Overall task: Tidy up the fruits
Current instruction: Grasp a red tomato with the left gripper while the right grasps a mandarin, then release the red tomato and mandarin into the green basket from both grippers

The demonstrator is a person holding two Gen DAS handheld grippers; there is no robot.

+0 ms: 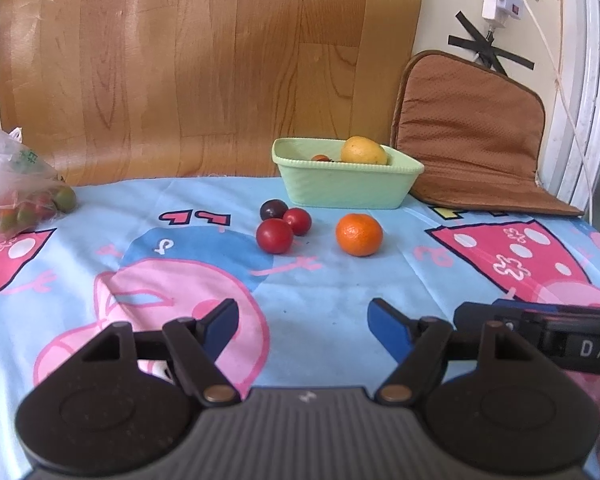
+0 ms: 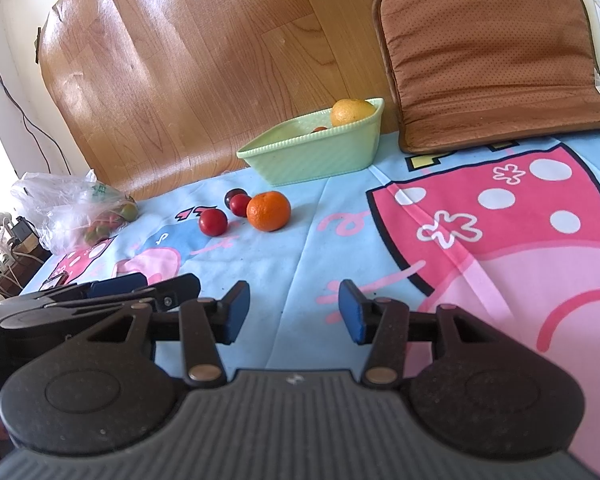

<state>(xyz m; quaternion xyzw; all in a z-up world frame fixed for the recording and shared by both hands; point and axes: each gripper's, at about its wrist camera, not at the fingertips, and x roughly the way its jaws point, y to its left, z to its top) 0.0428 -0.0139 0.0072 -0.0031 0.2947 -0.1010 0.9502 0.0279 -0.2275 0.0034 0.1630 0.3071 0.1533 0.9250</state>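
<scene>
A pale green basket (image 1: 342, 190) (image 2: 320, 156) stands at the back of the table and holds a yellow fruit (image 1: 363, 151) (image 2: 350, 111) and a small red one (image 1: 321, 157). In front of it lie an orange (image 1: 359, 234) (image 2: 268, 211), two red tomatoes (image 1: 274, 235) (image 1: 297, 221) (image 2: 213, 222) (image 2: 240, 204) and a dark plum (image 1: 273, 209) (image 2: 233, 195). My left gripper (image 1: 302, 326) is open and empty above the cloth, well short of the fruits. My right gripper (image 2: 294, 312) is open and empty, beside the left one.
A cartoon-print blue and pink cloth (image 1: 340, 280) covers the table. A plastic bag of small green and red fruits (image 1: 16, 192) (image 2: 80, 212) lies at the far left. A brown cushion (image 1: 472, 136) (image 2: 492, 52) leans at the back right. A wood-pattern board (image 1: 200, 60) stands behind.
</scene>
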